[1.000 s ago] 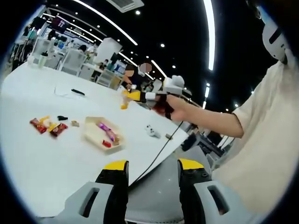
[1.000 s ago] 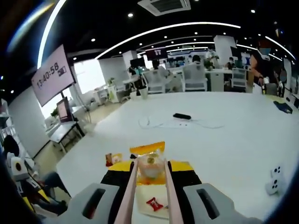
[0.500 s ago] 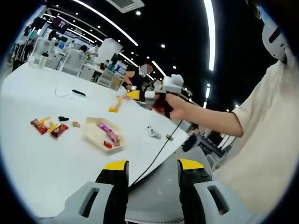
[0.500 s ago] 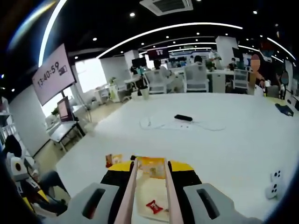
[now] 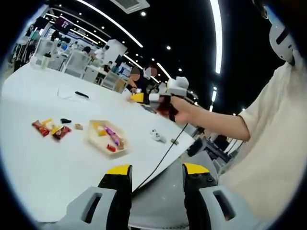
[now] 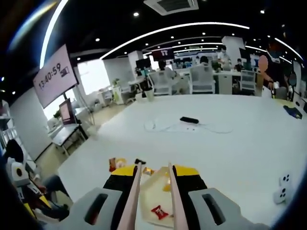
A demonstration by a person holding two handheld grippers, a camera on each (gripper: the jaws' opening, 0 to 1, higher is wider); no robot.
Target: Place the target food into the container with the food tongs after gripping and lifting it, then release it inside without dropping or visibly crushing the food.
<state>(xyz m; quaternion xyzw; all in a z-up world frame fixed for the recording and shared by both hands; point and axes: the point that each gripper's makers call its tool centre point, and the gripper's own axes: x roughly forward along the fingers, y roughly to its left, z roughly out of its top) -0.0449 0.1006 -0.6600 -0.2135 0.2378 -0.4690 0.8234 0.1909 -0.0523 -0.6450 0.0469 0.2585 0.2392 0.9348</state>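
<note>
- I see the container (image 5: pixel 104 139) on the white surface (image 5: pixel 43 163) in the left gripper view: a shallow, pale tray, longer than wide.
- Inside it lie several wrapped foods: a yellow packet (image 5: pixel 100 130) at the far end, a purple-pink wrapper (image 5: pixel 111 135) along the middle, a red piece (image 5: pixel 110 148) at the near end.
- In the right gripper view the same container (image 6: pixel 154 197) sits under the tongs, with the yellow packet (image 6: pixel 166 186) and a red-and-white sweet (image 6: pixel 156 212) in it.
- The food tongs (image 6: pixel 152 196), two pale pink arms, run between the jaws of the right tool (image 6: pixel 154 176); their tips stand apart with nothing between them.
- The right tool (image 5: pixel 138 97) is held by a hand (image 5: pixel 173 108) above the surface, beyond the container.
- The left tool (image 5: pixel 156 168) has its jaws apart, holding nothing, at the near edge of the surface.
- More wrapped snacks (image 5: pixel 49 129) lie loose on the surface, left of the container, well apart from it.
- A small white object (image 5: pixel 157 136) lies to the right of the container.
</note>
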